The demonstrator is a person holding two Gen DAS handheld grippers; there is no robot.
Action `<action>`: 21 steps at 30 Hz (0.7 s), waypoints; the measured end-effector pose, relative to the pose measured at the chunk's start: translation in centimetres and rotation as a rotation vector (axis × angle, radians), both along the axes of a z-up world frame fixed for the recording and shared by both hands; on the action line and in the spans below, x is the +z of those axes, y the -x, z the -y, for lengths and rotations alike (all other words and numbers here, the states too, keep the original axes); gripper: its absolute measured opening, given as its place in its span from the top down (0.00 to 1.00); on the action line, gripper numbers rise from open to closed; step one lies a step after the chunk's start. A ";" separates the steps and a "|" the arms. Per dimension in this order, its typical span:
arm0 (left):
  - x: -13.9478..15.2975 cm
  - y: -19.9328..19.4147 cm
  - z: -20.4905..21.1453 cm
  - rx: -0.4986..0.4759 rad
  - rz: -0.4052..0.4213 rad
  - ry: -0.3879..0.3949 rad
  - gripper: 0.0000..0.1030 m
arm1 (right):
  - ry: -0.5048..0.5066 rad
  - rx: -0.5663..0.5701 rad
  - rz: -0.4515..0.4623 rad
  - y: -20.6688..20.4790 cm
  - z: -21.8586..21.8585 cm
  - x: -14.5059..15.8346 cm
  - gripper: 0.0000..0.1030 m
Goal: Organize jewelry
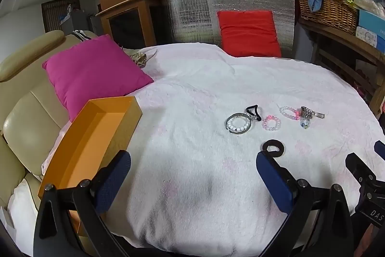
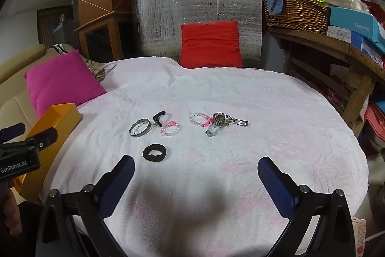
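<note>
The left hand-held gripper (image 1: 193, 171) is spread wide, its blue fingers (image 1: 274, 181) released and grasping nothing, hovering over the white cloth (image 1: 192, 112) that covers the bench. The right hand-held gripper (image 2: 196, 176) is likewise wide apart and empty, above the same cloth. Just ahead of the left one's right finger lies a black hair tie (image 1: 273, 148), flat on the cloth; from the right wrist view it sits ahead of that gripper's left finger. Farther out, in a loose row, lie a metal bangle (image 1: 238, 124) with a white bead bracelet (image 1: 238, 125) inside it, a black cord (image 1: 252, 111) touching the bangle, a pink bead bracelet (image 1: 272, 123), a pale bead bracelet (image 1: 288, 112) and a metal watch (image 2: 228, 121) resting against it, with small coloured beads (image 2: 213, 131) just beside. An open orange box (image 1: 96, 134) stands at the cloth's left edge, near the left gripper's left finger, next to a magenta cushion (image 1: 93, 71). A red cushion (image 2: 210, 43) leans against a silver foil panel (image 2: 163, 16) at the far side.
</note>
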State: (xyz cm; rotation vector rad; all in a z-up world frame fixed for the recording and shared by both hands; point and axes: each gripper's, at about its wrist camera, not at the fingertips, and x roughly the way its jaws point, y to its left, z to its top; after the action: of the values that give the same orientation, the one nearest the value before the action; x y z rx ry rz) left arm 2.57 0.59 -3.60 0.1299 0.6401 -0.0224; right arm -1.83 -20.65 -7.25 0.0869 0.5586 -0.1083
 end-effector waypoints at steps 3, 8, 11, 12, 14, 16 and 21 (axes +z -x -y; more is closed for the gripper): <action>0.0 -0.1 0.1 0.000 -0.002 -0.002 0.00 | 0.003 0.003 -0.001 -0.1 -0.1 0.0 0.00; -0.1 -0.1 0.1 -0.004 -0.005 -0.005 0.00 | 0.003 0.007 -0.002 0.0 -0.2 0.0 0.00; -0.1 -0.1 0.1 -0.005 -0.005 -0.004 0.00 | -0.008 0.010 0.008 0.2 -0.1 -0.3 0.00; -0.1 -0.1 0.1 -0.005 -0.006 -0.004 0.00 | -0.011 0.010 0.007 0.1 0.0 -0.3 0.00; -0.1 -0.1 0.2 -0.004 -0.007 -0.005 0.00 | -0.010 0.008 0.005 0.1 -0.1 -0.3 0.00; -0.2 -0.1 0.2 -0.005 -0.008 -0.004 0.00 | -0.013 0.010 0.005 0.0 -0.1 -0.4 0.00; -0.2 -0.2 0.2 -0.005 -0.011 -0.006 0.00 | -0.020 0.015 0.003 -0.2 -0.2 -0.4 0.00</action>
State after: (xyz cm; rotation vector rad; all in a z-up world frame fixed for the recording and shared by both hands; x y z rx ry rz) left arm 2.76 0.35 -3.79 0.1378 0.6509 -0.0263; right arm -1.63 -20.46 -7.62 0.1020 0.5570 -0.0883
